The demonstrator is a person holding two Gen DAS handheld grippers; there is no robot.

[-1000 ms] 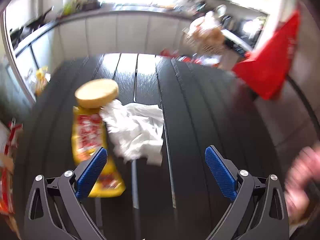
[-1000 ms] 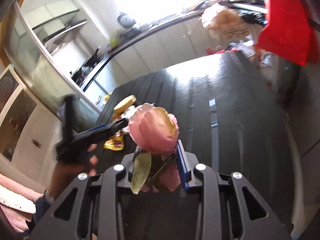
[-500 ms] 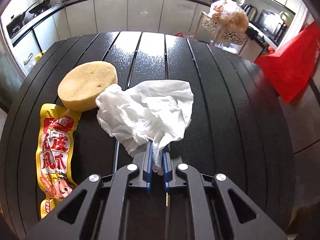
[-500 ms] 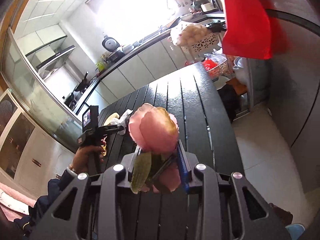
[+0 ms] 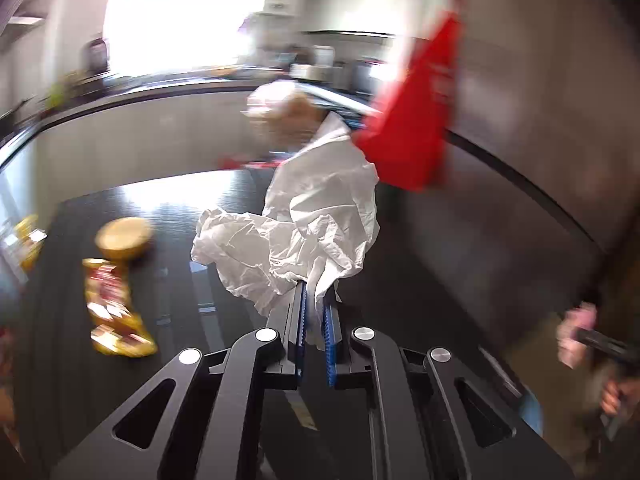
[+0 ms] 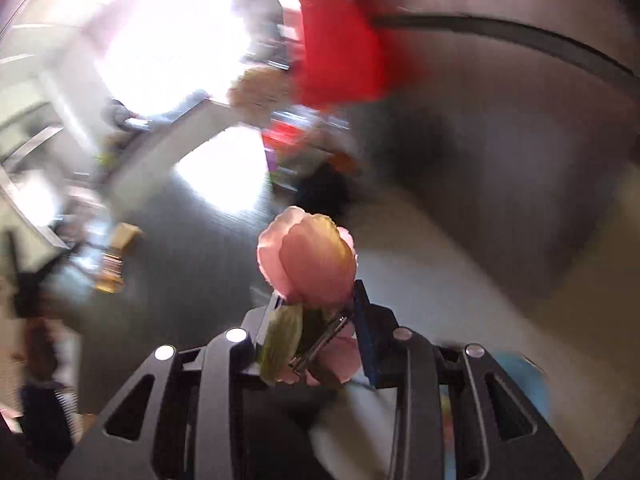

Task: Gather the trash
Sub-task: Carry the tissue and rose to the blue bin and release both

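Observation:
My left gripper [image 5: 314, 300] is shut on a crumpled white tissue [image 5: 304, 232] and holds it up above the black slatted table [image 5: 192, 216]. A yellow-red snack wrapper [image 5: 114, 312] and a round yellow sponge [image 5: 122, 236] lie on the table to the left. My right gripper [image 6: 316, 300] is shut on a pink artificial flower [image 6: 308, 256] with a green leaf, held over the table's right edge. The right gripper also shows blurred at the far right of the left wrist view [image 5: 592, 340]. A red bag [image 5: 412, 128] hangs ahead to the right; it shows in the right wrist view too [image 6: 340, 40].
A kitchen counter [image 5: 132, 132] runs behind the table. A basket with a bagged item [image 5: 288, 108] stands past the table's far end. A grey wall [image 5: 540, 140] is on the right. Both views are motion-blurred.
My left gripper closed on the tissue and lifted it off the table, swinging right toward the red bag. My right gripper, still holding the flower, moved off past the table's right edge.

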